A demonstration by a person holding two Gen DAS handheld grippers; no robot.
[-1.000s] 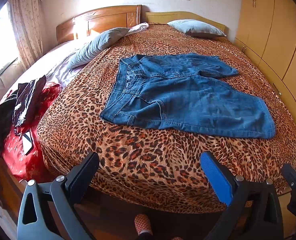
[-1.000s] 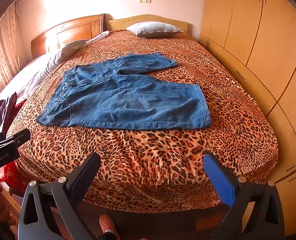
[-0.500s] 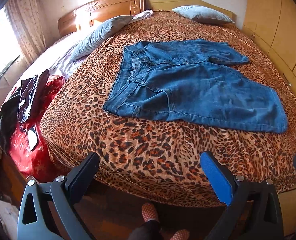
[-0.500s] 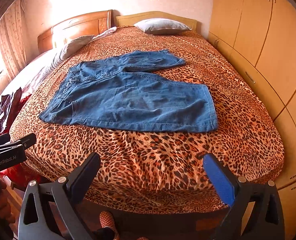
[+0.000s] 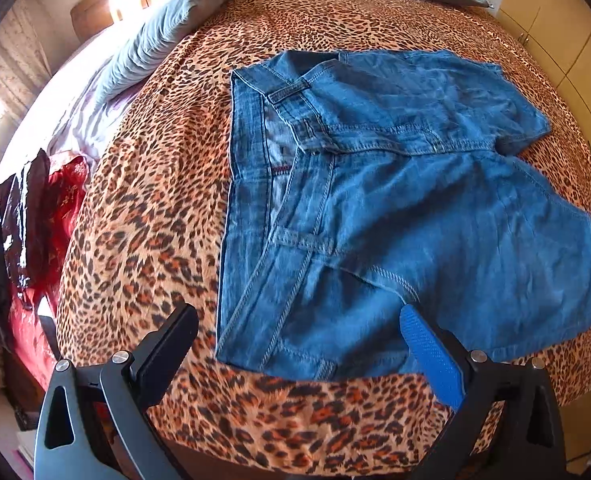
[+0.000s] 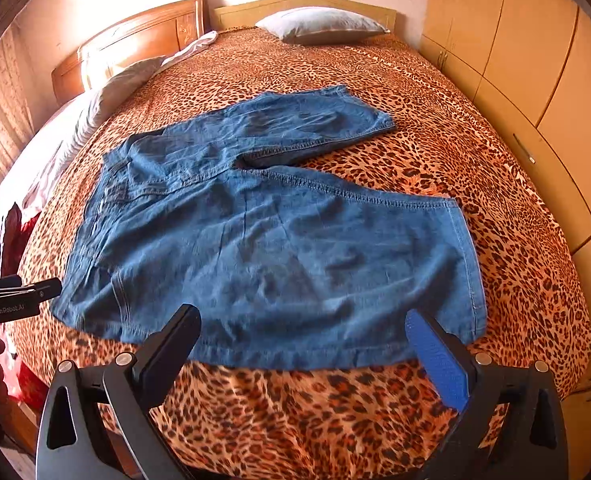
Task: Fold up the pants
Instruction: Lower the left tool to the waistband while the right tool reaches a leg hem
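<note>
Blue denim shorts point(image 5: 395, 208) lie flat on the leopard-print bed point(image 5: 147, 208), waistband to the left, legs spread to the right. They also show in the right wrist view point(image 6: 271, 240). My left gripper point(image 5: 299, 344) is open and empty, just above the near waistband corner. My right gripper point(image 6: 303, 344) is open and empty, over the near edge of the nearer leg. The left gripper's body shows at the left edge of the right wrist view point(image 6: 11, 296).
Grey pillows point(image 6: 319, 24) and wooden headboards point(image 6: 135, 40) are at the far end. Wardrobe doors point(image 6: 535, 60) run along the right side. Red and dark clothes point(image 5: 27, 216) hang off the bed's left edge.
Both grippers have moved forward and down toward the shorts, from beyond the bed's foot to right over the near edge of the denim. Both stay open.
</note>
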